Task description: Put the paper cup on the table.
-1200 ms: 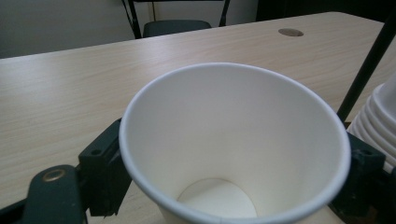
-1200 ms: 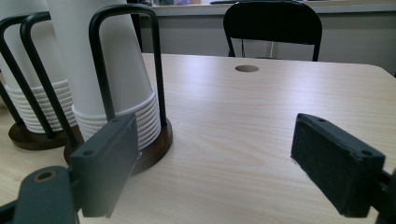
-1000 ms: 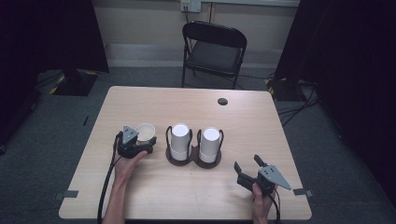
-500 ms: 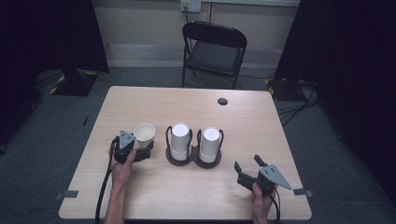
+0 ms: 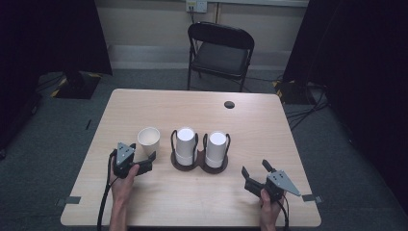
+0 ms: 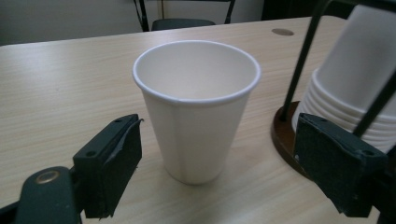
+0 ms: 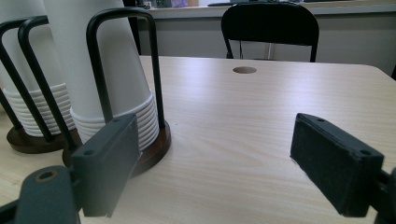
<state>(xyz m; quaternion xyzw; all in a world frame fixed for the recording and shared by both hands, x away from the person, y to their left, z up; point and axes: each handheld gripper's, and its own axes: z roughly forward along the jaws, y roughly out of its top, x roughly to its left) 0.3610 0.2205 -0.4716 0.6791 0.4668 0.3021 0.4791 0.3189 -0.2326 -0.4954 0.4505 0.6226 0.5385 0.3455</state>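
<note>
1. Paper cup, white, upright, mouth up, empty inside (left gripper view). Stands alone on the table, left of the cup holder, near it but apart.
2. Cup holder: dark round-lobed base with black wire hoops. Holds two stacks of white cups, mouths down: left stack, right stack. Nested rims show at the bottom of each stack in the right gripper view.
3. Table: light wood grain, rectangular. Small round dark hole near the far edge, right of centre.
4. Room: black folding chair beyond the far edge, facing the table. Grey carpet floor. Pale wall with an outlet above the chair. Dark curtains either side. Cables on the floor at right.
5. Left gripper: held low over the table, near-left of the paper cup, pointing toward it. Jaws apart, one on each side of the cup in the left gripper view, neither touching it. Left hand wraps the body from below; black cable trails toward the near edge.
6. Right gripper: near the table's near-right corner, well apart from the holder, aimed toward it. Jaws wide apart, nothing between them. Right hand grips it from below.
</note>
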